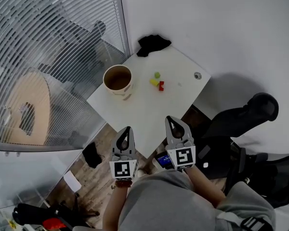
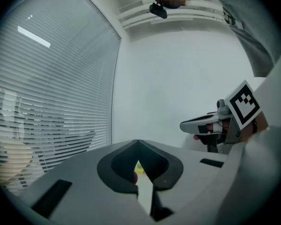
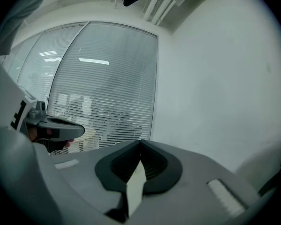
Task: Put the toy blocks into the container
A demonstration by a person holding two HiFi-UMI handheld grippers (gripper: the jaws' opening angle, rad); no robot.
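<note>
I see a white table (image 1: 149, 119): container (image 1: 118, 78) at ten o'clock, black cloth (image 1: 152, 43) at twelve, green block (image 1: 157, 74), yellow block (image 1: 154, 82) and red block (image 1: 161, 85) clustered toward one.

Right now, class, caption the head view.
Left hand-held gripper, right hand-held gripper facing white table: round tan container, small coloured toy blocks.

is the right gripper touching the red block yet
Apart. The head view shows the right gripper back near the table's front edge, with bare white tabletop between it and the red block.
</note>
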